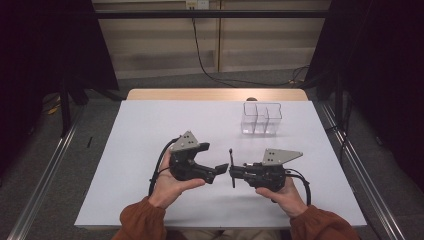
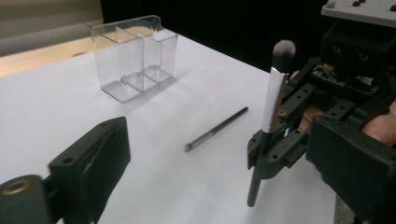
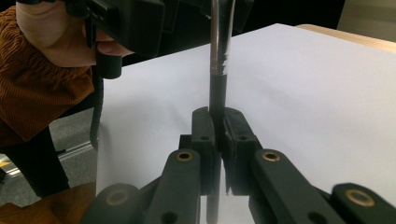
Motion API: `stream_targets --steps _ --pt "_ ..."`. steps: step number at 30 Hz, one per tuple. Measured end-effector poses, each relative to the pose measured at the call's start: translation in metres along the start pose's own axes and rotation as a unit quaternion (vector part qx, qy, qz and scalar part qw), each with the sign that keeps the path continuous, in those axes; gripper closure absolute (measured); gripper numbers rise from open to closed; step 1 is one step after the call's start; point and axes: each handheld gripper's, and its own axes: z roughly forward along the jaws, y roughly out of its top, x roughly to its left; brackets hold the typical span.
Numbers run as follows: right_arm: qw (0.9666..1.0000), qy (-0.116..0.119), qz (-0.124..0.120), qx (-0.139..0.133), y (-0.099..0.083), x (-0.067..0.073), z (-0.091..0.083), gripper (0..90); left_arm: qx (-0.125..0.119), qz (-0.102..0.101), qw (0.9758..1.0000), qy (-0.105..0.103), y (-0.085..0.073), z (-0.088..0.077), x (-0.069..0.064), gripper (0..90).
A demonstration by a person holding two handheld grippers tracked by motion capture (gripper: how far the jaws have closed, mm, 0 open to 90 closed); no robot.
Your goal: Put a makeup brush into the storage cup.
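Note:
A makeup brush (image 2: 274, 100) with a silver ferrule, grey bristles and a black handle stands upright above the white table (image 1: 150, 135). My right gripper (image 3: 218, 122) is shut on its black handle (image 3: 217, 91). In the high view the brush (image 1: 231, 161) shows as a thin dark line at the tips of the right gripper (image 1: 235, 171). My left gripper (image 1: 212, 158) faces it from the left, jaws open and nothing between them. In the left gripper view the left gripper (image 2: 219, 161) has its jaws spread wide, and the right gripper (image 2: 267, 154) is close ahead.
A clear plastic organiser (image 1: 261, 119) with three compartments stands empty at the back right of the table. In the left gripper view a thin dark pencil-like stick (image 2: 215, 129) lies flat on the table between the organiser (image 2: 133, 56) and the grippers.

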Motion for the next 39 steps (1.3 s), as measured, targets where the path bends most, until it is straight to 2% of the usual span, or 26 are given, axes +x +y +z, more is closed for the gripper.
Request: stream_targets --steps 4,7,9,12,14,15,17,20,24,26,30,31,37,39 --pt "1.0000 -0.001 0.001 0.000 0.000 0.000 0.000 84.0 -0.004 -0.001 0.9999 0.016 -0.001 -0.006 0.003 3.5" --pt "1.0000 -0.002 0.001 -0.001 0.000 0.000 -0.001 83.9 -0.009 -0.011 0.9996 0.024 -0.004 -0.011 0.007 2.3" --pt "1.0000 -0.004 0.002 -0.002 0.000 -0.001 -0.001 83.9 -0.005 -0.006 0.9991 0.042 -0.009 -0.014 0.009 2.5" --pt "1.0000 -0.007 0.003 -0.003 0.000 -0.001 -0.002 84.0 -0.014 -0.005 0.9986 0.050 -0.013 -0.020 0.012 2.7" --pt "1.0000 -0.007 0.002 -0.003 0.000 -0.002 -0.002 83.9 -0.016 -0.009 0.9986 0.050 -0.014 -0.022 0.013 2.7" --pt "1.0000 -0.008 0.003 -0.004 0.001 -0.002 -0.003 83.9 -0.016 -0.016 0.9981 0.057 -0.015 -0.024 0.015 2.7" --pt "0.9999 -0.010 0.003 -0.004 0.001 -0.002 -0.003 84.0 -0.018 -0.006 0.9973 0.071 -0.018 -0.028 0.018 2.3" --pt "0.9999 -0.013 0.003 -0.005 0.001 -0.003 -0.004 84.0 -0.021 -0.013 0.9971 0.072 -0.020 -0.032 0.020 2.0" --pt "0.9998 -0.020 0.005 -0.006 0.002 -0.005 -0.005 83.9 -0.024 -0.010 0.9970 0.073 -0.026 -0.040 0.022 2.0" --pt "0.9997 -0.023 0.005 -0.009 0.002 -0.006 -0.006 83.9 -0.021 -0.004 0.9966 0.080 -0.028 -0.044 0.024 2.0" --pt "0.9995 -0.029 0.007 -0.011 0.003 -0.007 -0.008 83.9 -0.031 -0.008 0.9955 0.090 -0.032 -0.051 0.026 2.0" --pt "0.9994 -0.031 0.008 -0.013 0.004 -0.008 -0.009 83.9 -0.031 -0.016 0.9946 0.098 -0.033 -0.054 0.028 2.1" --pt "0.9991 -0.040 0.010 -0.013 0.005 -0.011 -0.011 83.9 -0.043 -0.034 0.9929 0.106 -0.037 -0.060 0.031 2.9" --pt "0.9990 -0.042 0.012 -0.013 0.006 -0.011 -0.012 83.9 -0.042 -0.030 0.9925 0.110 -0.039 -0.063 0.032 2.8"
